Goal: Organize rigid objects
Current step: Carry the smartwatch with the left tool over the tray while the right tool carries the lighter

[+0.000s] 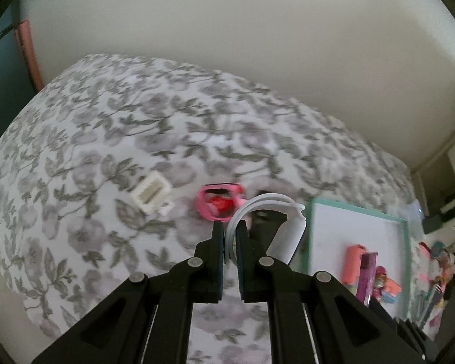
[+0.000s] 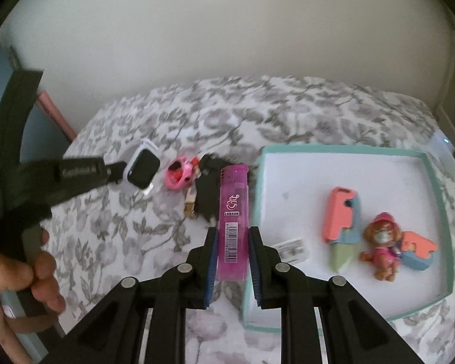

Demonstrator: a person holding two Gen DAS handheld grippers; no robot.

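My left gripper point(image 1: 230, 230) is shut on the white strap of a smartwatch point(image 1: 270, 212), held above the flowered bedspread point(image 1: 91, 151). In the right wrist view the same watch point(image 2: 142, 166) shows its black face at the tip of the left gripper point(image 2: 118, 173). My right gripper point(image 2: 233, 233) is shut on a translucent pink lighter point(image 2: 233, 212), which stands upright between the pads, just left of a teal-rimmed white tray point(image 2: 342, 150). From the left wrist view the lighter point(image 1: 368, 276) hangs over the tray point(image 1: 358, 210).
A pink ring-shaped toy point(image 2: 182, 176) and a black clip-like item point(image 2: 206, 194) lie on the bedspread between the grippers. A white rectangular piece point(image 1: 151, 195) lies further left. The tray holds a coral and blue toy point(image 2: 342, 221), a small figurine point(image 2: 382, 242) and a label point(image 2: 291, 248). A person's hand point(image 2: 30, 273) grips the left handle.
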